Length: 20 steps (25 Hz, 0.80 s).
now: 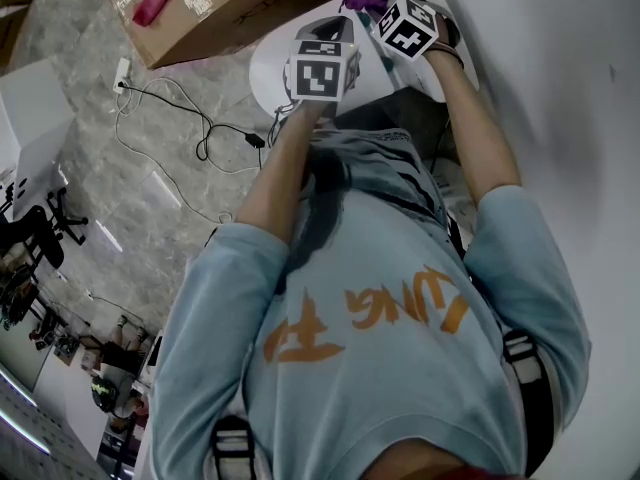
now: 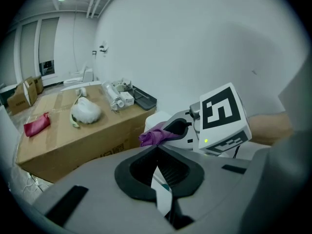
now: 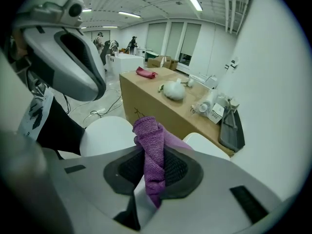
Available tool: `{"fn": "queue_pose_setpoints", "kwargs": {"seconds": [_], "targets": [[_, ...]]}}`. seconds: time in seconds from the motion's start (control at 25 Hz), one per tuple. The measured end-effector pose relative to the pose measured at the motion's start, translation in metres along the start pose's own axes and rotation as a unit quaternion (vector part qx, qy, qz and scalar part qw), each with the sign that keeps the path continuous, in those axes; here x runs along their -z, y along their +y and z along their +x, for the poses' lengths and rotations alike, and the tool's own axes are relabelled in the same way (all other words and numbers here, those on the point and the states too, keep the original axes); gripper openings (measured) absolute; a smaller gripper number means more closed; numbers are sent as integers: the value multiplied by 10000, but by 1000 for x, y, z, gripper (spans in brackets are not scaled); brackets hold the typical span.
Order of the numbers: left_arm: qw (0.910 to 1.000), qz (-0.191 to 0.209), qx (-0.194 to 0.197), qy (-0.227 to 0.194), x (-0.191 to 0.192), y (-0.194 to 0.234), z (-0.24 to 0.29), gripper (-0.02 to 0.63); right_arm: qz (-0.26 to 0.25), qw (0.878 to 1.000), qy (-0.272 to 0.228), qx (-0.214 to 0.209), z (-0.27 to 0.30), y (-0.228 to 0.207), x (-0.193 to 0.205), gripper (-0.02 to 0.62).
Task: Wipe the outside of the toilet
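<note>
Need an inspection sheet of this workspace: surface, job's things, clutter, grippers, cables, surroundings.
Surface: white toilet, lid down, below both grippers.
Job's things: purple terry cloth, bunched up.
Clutter: brown cardboard box beside the toilet, carrying a red rag, white bundle, bottles and dark tray.
Grippers: left gripper shut, empty; right gripper shut on the cloth.
Cables: black cable and white power strip on the floor.
Surroundings: grey marbled floor, white wall.

Light blue sweatshirt (image 1: 385, 393) with orange lettering (image 1: 372, 308) across it
</note>
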State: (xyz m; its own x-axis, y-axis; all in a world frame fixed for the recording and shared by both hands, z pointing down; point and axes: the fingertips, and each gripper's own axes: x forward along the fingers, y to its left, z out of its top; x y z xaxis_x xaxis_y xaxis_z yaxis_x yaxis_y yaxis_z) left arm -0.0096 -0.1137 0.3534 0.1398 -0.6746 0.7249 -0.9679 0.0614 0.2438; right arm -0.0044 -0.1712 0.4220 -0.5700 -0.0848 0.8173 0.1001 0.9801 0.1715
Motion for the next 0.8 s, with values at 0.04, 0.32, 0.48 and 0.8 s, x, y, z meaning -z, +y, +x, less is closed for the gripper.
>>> {"fn": "queue_pose_setpoints", "kwargs": {"seconds": [0.04, 0.32, 0.48, 0.8], "targets": [[10000, 19, 5, 17, 1, -1, -1, 25, 69, 10000, -22, 23, -2, 2, 1, 83], [10000, 60, 27, 57, 2, -6, 2, 25, 334, 9993, -124, 134, -13, 11, 12, 83], [9999, 108, 49, 90, 1, -8, -1, 25, 628, 9975, -257, 180, -24, 18, 16, 83], [9997, 169, 88, 146, 2, -12, 3, 25, 581, 9976, -173, 320, -37, 32, 32, 83]]}}
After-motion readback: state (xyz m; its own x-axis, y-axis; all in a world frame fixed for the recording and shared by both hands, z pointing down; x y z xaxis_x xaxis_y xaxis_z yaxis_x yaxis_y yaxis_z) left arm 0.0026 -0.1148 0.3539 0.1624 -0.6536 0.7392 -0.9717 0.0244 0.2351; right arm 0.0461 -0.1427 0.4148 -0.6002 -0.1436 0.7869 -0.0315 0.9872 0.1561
